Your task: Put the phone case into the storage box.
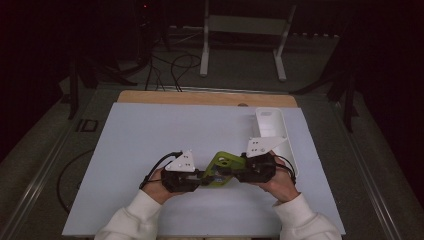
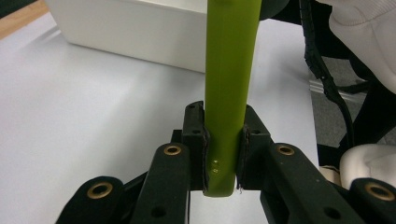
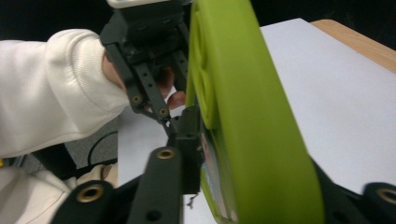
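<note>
High view: green case held between two grippers beside the tray

The green case hung clear of the white table, just left of the near end of the white tray, with one gripper at each end. In the left gripper view, the left gripper was clenched on the case's thin edge, both pads pressed flat against it. The right gripper stood at the end nearer the tray.

The step in hand looked like a handover or a two-handed working of the case, perhaps flexing it to free something inside. The next move would call for one firm hold while the other end is pulled or let go, kept away from the tray wall.

In the right gripper view the case covered the far jaw, so whether that gripper pressed on it could not be told. A pale, printed layer showed at the case's inner edge; what it was stayed unclear. The tray's inside was too dim to read.
</note>
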The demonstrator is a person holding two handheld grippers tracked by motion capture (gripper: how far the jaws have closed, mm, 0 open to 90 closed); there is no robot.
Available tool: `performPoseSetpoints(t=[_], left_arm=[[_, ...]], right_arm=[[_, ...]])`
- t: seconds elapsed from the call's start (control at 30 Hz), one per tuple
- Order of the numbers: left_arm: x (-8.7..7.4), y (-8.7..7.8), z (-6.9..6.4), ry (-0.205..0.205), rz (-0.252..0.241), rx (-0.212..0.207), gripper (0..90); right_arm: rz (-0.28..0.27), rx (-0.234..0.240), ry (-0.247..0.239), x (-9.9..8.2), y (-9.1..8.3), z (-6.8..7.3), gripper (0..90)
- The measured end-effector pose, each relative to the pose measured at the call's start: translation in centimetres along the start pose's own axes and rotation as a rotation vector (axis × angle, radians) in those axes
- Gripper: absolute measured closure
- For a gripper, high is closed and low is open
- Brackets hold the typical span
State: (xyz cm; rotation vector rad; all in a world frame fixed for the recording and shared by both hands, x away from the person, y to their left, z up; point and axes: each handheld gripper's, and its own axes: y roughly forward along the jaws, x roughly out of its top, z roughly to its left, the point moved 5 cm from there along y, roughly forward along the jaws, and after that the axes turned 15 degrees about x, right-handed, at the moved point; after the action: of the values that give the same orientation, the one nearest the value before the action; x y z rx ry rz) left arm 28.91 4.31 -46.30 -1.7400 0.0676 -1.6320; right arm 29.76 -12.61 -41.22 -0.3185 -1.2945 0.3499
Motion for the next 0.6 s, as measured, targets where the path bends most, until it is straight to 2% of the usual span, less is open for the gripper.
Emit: performPoseSetpoints(t=[0.07, 0.1, 0.17, 0.27, 0.3, 0.33, 0.37, 0.6], left_arm=[[0.03, -0.06, -0.03, 0.004, -0.004, 0.005, 77.5], [0.04, -0.08, -0.05, 0.004, -0.005, 0.008, 77.5], [0.07, -0.18, -0.06, 0.002, -0.009, 0.011, 77.5], [0.10, -0.24, 0.05, -0.002, -0.011, 0.021, 77.6], [0.10, -0.24, 0.05, -0.002, -0.011, 0.021, 77.6], [0.13, -0.29, 0.20, -0.007, -0.015, 0.031, 77.6], [0.13, -0.32, 0.26, -0.007, -0.016, 0.034, 77.6], [0.15, -0.39, 0.47, -0.014, -0.018, 0.062, 77.6]], right_arm=[[-0.002, -0.007, 0.005, 0.02, -0.01, -0.05, 66.8], [-0.002, -0.021, 0.005, 0.04, -0.02, -0.13, 61.5], [-0.005, -0.045, 0.012, 0.06, -0.12, -0.30, 56.3], [-0.016, -0.063, 0.027, 0.16, -0.34, -0.41, 45.0], [-0.016, -0.063, 0.027, 0.16, -0.34, -0.41, 45.0], [-0.018, -0.069, 0.024, 0.19, -0.39, -0.44, 41.0], [-0.017, -0.091, 0.029, 0.24, -0.47, -0.45, 32.1], [-0.024, -0.152, 0.034, 0.34, -0.68, -0.56, 15.8]])
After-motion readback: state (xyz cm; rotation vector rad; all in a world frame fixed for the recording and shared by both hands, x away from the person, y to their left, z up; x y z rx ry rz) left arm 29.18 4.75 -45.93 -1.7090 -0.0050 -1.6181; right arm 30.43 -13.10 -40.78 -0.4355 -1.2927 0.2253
